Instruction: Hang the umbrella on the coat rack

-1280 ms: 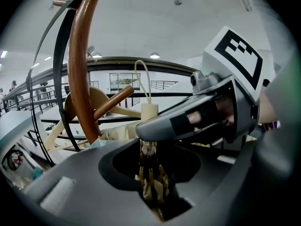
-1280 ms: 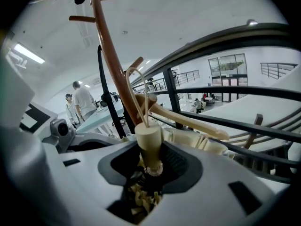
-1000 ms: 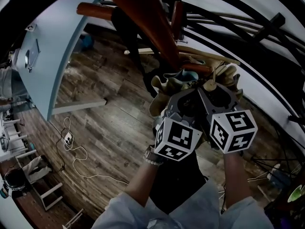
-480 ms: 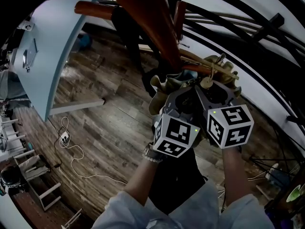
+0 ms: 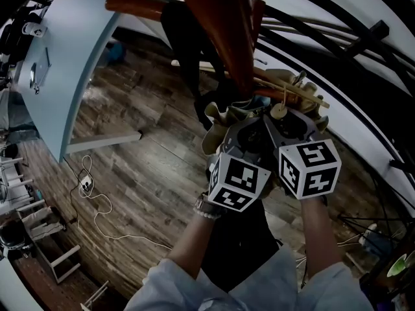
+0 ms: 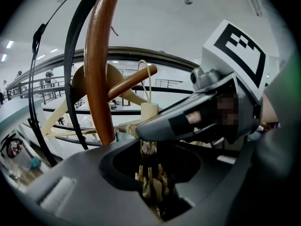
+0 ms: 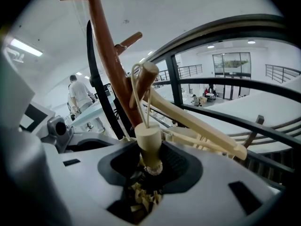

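Above wood floor [image 5: 142,173], left gripper [image 6: 150,171] and right gripper [image 7: 148,175] clamp the umbrella [image 5: 218,118], its handle [image 7: 149,142] poking out ahead.

My left gripper [image 5: 245,135] and right gripper [image 5: 293,123] sit side by side, noses in the bunched cream umbrella [image 5: 222,118], beside the coat rack [image 5: 217,24] pole, above the wooden floor [image 5: 142,173].

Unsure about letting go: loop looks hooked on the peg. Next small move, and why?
Probably ease the left gripper and right gripper slightly lower: the loop circles the peg, yet both sets of jaws grip the umbrella, so let the peg take weight before opening.
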`<state>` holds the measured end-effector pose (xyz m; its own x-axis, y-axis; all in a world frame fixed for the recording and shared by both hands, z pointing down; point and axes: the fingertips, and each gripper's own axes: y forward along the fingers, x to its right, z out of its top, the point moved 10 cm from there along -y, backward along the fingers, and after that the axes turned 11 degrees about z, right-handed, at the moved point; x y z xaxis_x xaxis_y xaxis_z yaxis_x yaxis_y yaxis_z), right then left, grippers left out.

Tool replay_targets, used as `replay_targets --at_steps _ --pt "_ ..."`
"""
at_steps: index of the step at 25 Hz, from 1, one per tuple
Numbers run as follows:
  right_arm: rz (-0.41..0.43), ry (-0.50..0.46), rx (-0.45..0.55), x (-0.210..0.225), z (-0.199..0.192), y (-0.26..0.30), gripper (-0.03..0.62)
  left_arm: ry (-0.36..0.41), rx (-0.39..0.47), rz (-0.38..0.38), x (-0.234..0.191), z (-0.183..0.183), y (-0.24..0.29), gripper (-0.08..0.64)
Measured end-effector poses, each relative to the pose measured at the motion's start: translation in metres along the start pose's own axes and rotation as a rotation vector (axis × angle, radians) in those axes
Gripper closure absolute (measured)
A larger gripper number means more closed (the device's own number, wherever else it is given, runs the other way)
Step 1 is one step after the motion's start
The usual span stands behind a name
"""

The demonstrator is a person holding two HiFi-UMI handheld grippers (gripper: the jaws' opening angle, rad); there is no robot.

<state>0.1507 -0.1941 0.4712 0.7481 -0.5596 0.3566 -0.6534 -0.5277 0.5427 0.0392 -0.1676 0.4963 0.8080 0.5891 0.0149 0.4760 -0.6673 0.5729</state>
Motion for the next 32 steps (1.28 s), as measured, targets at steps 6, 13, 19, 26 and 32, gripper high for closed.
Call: replay_targets --at_steps 6,13,19,26,32 --pt "-0.001 -0.024 -0.032 -0.001 -0.005 0.012 0.456 -0.008 -0.019 0.007 -0.005 -0.011 0.004 0.446" --pt "-0.006 -0.063 -0.077 -0.005 -0.006 0.029 0.456 -0.012 -0.046 0.017 -0.015 -0.021 0.008 0.446" --pt "-0.007 -0.079 -0.104 -0.005 -0.013 0.041 0.456 0.001 -0.075 0.025 -0.018 -0.031 0.012 0.446" --pt "-0.012 -0.116 -0.117 -0.002 -0.013 0.056 0.456 -0.012 -0.078 0.025 -0.028 -0.038 0.017 0.446" --pt "-0.017 -0.169 -0.108 -0.007 -0.011 0.069 0.456 -0.038 -0.072 0.038 -0.037 -0.046 0.017 0.446"
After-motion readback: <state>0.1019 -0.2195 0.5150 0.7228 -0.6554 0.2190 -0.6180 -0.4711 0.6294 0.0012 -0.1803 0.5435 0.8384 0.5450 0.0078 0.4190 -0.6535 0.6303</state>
